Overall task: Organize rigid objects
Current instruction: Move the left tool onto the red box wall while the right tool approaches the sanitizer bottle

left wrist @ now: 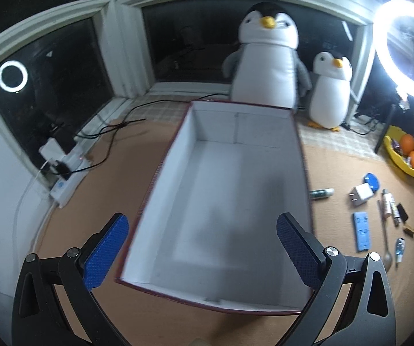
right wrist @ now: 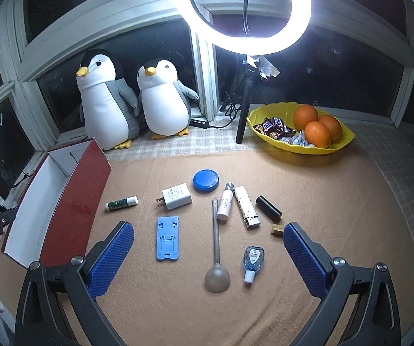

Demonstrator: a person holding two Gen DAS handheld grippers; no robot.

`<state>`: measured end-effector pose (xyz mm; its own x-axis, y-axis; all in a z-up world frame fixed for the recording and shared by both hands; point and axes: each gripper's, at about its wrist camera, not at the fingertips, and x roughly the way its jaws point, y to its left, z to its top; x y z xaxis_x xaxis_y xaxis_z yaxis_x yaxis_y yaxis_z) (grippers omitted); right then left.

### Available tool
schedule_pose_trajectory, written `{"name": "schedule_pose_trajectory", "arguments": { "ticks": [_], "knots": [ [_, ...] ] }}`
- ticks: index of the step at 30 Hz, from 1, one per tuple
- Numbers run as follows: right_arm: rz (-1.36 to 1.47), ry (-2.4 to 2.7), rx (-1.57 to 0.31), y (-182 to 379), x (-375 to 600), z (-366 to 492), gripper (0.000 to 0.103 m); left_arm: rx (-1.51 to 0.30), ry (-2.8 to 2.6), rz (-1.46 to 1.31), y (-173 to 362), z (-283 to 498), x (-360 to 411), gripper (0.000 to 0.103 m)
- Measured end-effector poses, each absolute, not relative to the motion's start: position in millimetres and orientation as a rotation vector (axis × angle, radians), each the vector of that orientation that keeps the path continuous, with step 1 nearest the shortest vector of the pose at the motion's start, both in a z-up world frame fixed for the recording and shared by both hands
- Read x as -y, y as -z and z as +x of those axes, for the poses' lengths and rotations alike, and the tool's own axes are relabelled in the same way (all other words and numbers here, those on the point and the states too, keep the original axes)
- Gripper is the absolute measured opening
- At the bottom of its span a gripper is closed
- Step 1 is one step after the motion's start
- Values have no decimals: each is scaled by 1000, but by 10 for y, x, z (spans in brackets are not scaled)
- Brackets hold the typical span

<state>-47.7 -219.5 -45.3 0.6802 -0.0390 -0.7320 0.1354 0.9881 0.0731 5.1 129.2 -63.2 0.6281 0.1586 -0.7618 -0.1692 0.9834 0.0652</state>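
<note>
Left gripper (left wrist: 201,255) hangs over the white-lined box (left wrist: 224,201), jaws apart; right gripper (right wrist: 208,259) above the spoon (right wrist: 217,262), jaws apart, both empty.

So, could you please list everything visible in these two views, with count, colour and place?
Open cardboard box: one, red outside, white inside, left of the items.
Small items on the tan mat: ten in all, namely
white lip-balm stick;
white plug charger;
round blue lid;
blue plastic phone stand;
metal spoon;
pale pink tube;
white lighter;
black tube;
small wooden block;
blue correction-tape dispenser.
Yellow bowl: one, holding three oranges and sweets.
Plush penguins: two, by the window.
Ring light: one, lit.
Left gripper, right gripper: blue fingers, open.
</note>
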Motion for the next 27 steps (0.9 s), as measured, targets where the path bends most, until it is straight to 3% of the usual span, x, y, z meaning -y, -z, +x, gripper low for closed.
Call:
{"name": "schedule_pose_trajectory", "arguments": {
  "ticks": [11,14,22,27],
  "knots": [
    [76,121,-841,609,2207,-489,102,-982,-249,-30,955,164,-1933,93],
    [80,143,-852,659,2257,-489,102,-1013,-240,-44,1034,240,-2030,76],
    [105,212,-895,799,2586,-474,93,-1087,-184,-57,1297,361,-2137,55],
    [119,256,-933,912,2851,-463,80,-1125,-145,-64,1412,397,-2111,42]
  ]
}}
